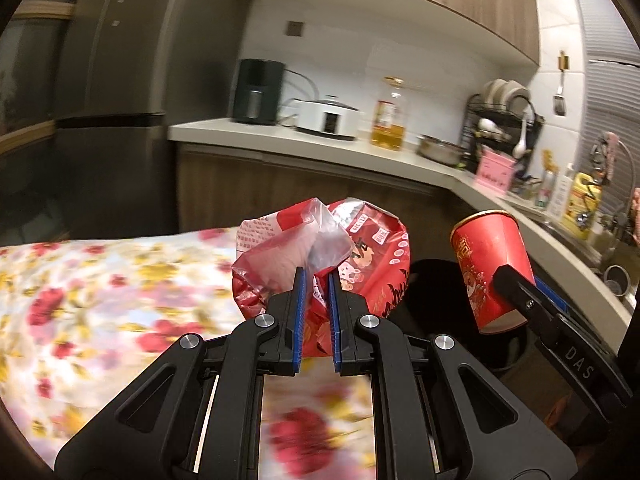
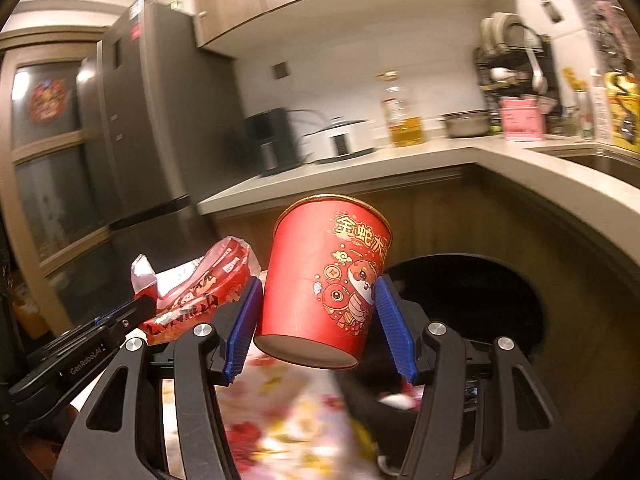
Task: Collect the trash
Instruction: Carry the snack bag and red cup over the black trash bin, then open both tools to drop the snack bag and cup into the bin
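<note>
left gripper (image 1: 318, 280) clamps wrapper (image 1: 320, 248) | right gripper (image 2: 318, 312) grips cup (image 2: 324, 280) | both over, likely, bin (image 2: 472, 300) for dropping

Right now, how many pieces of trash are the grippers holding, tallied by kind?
Red paper cup, in the right gripper: 1
Crumpled red snack wrapper, in the left gripper: 1
Total: 2

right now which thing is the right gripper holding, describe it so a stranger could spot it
Find the floral tablecloth in front of the wooden kitchen counter; above its edge the right gripper clamps a red paper cup. Unlike the crumpled red snack bag in the left gripper, it is a rigid, tapered cup with a gold rim and cartoon snake print.
</note>
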A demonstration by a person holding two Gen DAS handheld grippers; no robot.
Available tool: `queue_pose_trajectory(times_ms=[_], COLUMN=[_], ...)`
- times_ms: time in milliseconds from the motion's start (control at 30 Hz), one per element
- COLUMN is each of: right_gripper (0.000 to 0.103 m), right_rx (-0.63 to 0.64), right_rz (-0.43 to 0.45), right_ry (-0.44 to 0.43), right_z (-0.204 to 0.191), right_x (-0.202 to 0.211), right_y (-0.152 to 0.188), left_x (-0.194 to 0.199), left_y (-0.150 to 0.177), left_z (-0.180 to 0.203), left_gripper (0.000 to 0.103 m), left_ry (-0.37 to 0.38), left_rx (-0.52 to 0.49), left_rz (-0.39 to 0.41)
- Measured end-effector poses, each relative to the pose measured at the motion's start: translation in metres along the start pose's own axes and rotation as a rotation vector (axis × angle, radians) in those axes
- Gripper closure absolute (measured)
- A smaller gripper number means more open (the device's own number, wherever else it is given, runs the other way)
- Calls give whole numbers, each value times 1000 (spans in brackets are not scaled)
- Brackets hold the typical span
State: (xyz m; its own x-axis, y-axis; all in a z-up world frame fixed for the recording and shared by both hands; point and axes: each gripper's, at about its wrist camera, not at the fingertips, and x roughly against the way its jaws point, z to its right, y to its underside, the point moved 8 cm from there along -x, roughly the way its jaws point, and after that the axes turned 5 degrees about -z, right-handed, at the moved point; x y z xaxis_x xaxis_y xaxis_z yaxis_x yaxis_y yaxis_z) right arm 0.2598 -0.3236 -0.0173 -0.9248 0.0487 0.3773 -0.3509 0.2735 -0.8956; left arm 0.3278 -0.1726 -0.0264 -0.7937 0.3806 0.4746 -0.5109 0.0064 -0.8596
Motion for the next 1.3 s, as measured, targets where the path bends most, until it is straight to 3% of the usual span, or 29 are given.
queue_pose_trajectory(times_ms=[333,1000,1200,1267,1300], right_gripper=[45,43,39,37,34], right_rx=[-74,-87,-93,-97,-98], right_rz=[30,3,-10,-11,-12], right_ry=[84,70,77,81,83], right_z=[71,94,99,100,100], right_x=[5,-20,-23,-22,-21], right_y=[-13,-10,-7,-6,-6], left_x=[-43,-89,-93,-91,-90], left_y=[2,13,18,18,19], left_z=[89,121,126,124,121], left_gripper=[93,91,79,60,56], left_ry=[111,180,201,194,186], left_rx=[-38,-21,-49,-50,-44], left_rz=[-12,-57,-72,-66,-62])
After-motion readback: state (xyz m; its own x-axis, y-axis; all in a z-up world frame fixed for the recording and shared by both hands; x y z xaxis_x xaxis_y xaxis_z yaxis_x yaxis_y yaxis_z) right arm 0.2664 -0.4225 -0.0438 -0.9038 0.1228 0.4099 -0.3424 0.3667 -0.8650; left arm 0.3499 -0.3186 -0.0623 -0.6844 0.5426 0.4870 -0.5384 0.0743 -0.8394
